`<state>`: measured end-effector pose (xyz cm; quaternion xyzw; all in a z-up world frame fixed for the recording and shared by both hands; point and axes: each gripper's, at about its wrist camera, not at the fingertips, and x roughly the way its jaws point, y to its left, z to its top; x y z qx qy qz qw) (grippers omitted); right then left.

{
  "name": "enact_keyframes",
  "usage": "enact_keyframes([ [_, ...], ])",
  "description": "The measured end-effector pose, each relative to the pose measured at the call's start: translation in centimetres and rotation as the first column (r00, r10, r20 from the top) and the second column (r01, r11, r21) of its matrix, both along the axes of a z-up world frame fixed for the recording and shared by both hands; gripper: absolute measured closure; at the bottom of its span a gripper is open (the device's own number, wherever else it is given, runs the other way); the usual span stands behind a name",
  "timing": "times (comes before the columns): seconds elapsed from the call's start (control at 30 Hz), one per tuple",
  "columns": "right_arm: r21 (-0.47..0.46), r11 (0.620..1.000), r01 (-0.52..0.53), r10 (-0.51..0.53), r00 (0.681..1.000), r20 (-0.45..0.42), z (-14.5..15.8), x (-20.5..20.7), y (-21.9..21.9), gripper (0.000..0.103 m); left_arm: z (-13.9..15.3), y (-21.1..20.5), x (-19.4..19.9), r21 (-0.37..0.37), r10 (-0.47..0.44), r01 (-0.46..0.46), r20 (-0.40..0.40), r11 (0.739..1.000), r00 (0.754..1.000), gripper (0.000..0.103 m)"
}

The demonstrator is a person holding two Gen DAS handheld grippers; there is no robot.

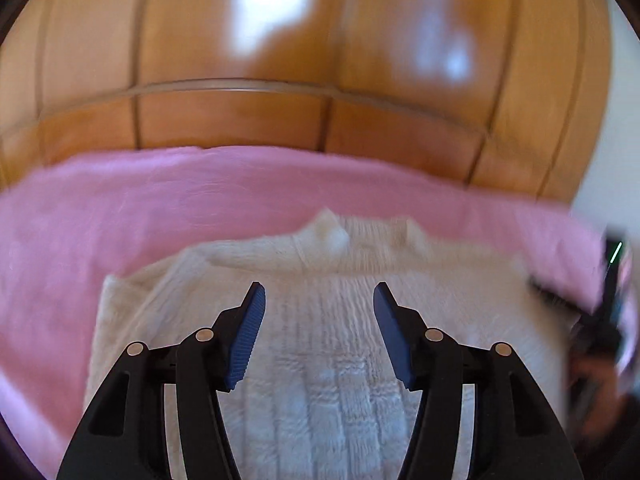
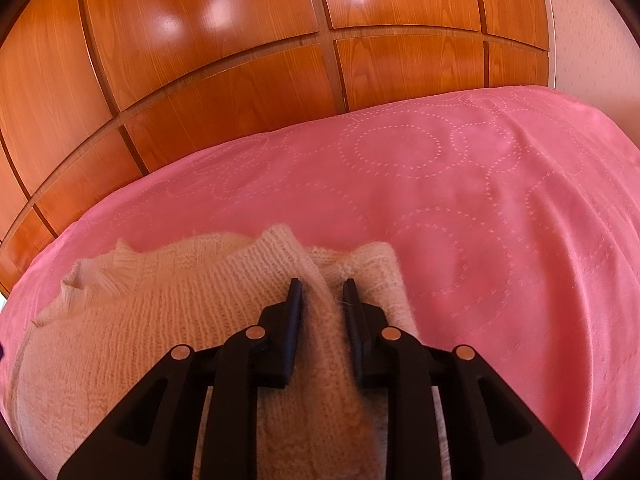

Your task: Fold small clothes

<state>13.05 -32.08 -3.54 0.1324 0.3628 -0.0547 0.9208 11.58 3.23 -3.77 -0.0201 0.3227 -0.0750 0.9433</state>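
A cream knitted sweater [image 1: 320,364] lies flat on a pink bedspread [image 1: 120,208], its collar at the far side. My left gripper [image 1: 319,286] hovers over the middle of the sweater, open, with nothing between its blue pads. In the right wrist view the same sweater [image 2: 140,320] lies to the left, and a folded-over sleeve [image 2: 320,344] runs up between the fingers of my right gripper [image 2: 323,282]. Those jaws stand a narrow gap apart, with the knit ridge lying loosely in the gap. The sleeve's end rests on the sweater's right edge.
Wooden wardrobe panels [image 2: 200,60] rise right behind the bed. The pink bedspread [image 2: 460,200] stretches bare to the right of the sweater. At the right edge of the left wrist view a dark, blurred gripper and hand [image 1: 596,332] show.
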Motion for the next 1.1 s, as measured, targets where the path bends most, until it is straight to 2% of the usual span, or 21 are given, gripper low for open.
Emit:
enact_keyframes([
  [0.07,0.0,1.0,0.0,0.0,1.0,0.0,0.0,0.0,0.0,0.08,-2.1,-0.7,1.5,0.072,-0.008,0.011,-0.045,0.997,0.999,0.046],
  [0.1,0.0,1.0,0.0,0.0,1.0,0.0,0.0,0.1,0.0,0.08,-3.5,-0.7,2.7,0.07,-0.014,0.021,-0.107,0.997,0.994,0.039],
  [0.2,0.001,1.0,0.001,-0.001,1.0,0.0,0.0,0.1,0.0,0.08,-3.5,0.7,3.1,-0.046,-0.016,0.01,-0.127,0.999,0.992,0.035],
  [0.3,-0.003,1.0,0.0,0.0,1.0,0.003,0.1,0.0,0.1,0.078,-3.7,1.6,2.9,-0.097,-0.028,0.016,-0.119,0.995,0.993,0.035],
  [0.37,-0.003,1.0,-0.001,0.001,1.0,0.014,0.3,-0.3,0.1,0.069,-3.7,1.8,2.7,-0.107,-0.03,0.018,-0.116,0.994,0.993,0.034],
  [0.43,-0.016,1.0,0.0,0.0,0.999,0.034,0.8,-0.9,0.3,0.046,-3.7,1.8,2.5,-0.109,-0.031,0.019,-0.113,0.994,0.993,0.034],
  [0.47,-0.048,0.999,0.014,-0.011,0.999,0.052,1.5,-1.5,0.6,0.041,-3.6,1.9,2.5,-0.11,-0.031,0.019,-0.112,0.994,0.993,0.034],
  [0.53,-0.122,0.992,0.042,-0.032,0.996,0.08,3.0,-2.6,1.5,0.039,-3.6,2.0,2.4,-0.119,-0.032,0.019,-0.111,0.993,0.993,0.034],
  [0.6,-0.12,0.993,-0.001,0.016,0.993,0.119,4.7,-3.6,2.6,0.036,-3.7,2.0,2.7,-0.121,-0.035,0.021,-0.112,0.992,0.993,0.033],
  [0.63,-0.122,0.992,-0.033,0.048,0.992,0.117,5.2,-3.7,3.2,0.026,-3.7,2.0,2.7,-0.117,-0.034,0.021,-0.112,0.993,0.993,0.032],
  [0.7,-0.154,0.983,-0.097,0.111,0.991,0.079,5.2,-3.0,4.7,0.018,-3.7,1.9,2.7,-0.113,-0.034,0.021,-0.113,0.993,0.993,0.032],
  [0.77,-0.204,0.969,-0.14,0.149,0.988,0.03,4.4,-1.8,5.9,0.018,-3.8,2.0,2.7,-0.116,-0.034,0.021,-0.113,0.993,0.993,0.031],
  [0.87,-0.298,0.945,-0.132,0.117,0.991,-0.068,2.1,0.0,6.8,0.012,-3.8,2.1,2.7,-0.13,-0.044,0.029,-0.111,0.991,0.993,0.028],
  [0.93,-0.253,0.963,-0.098,0.072,0.991,-0.111,0.4,1.2,5.7,0.004,-3.8,2.1,2.8,-0.13,-0.045,0.03,-0.112,0.991,0.993,0.027],
  [1.0,-0.215,0.973,-0.079,0.055,0.992,-0.113,0.0,1.5,5.0,0.003,-3.8,1.9,2.9,-0.128,-0.054,0.039,-0.114,0.991,0.992,0.023],
  [1.1,-0.207,0.975,-0.079,0.059,0.993,-0.102,-0.2,1.5,4.8,0.003,-3.8,1.7,3.0,-0.121,-0.053,0.039,-0.117,0.992,0.992,0.023],
])
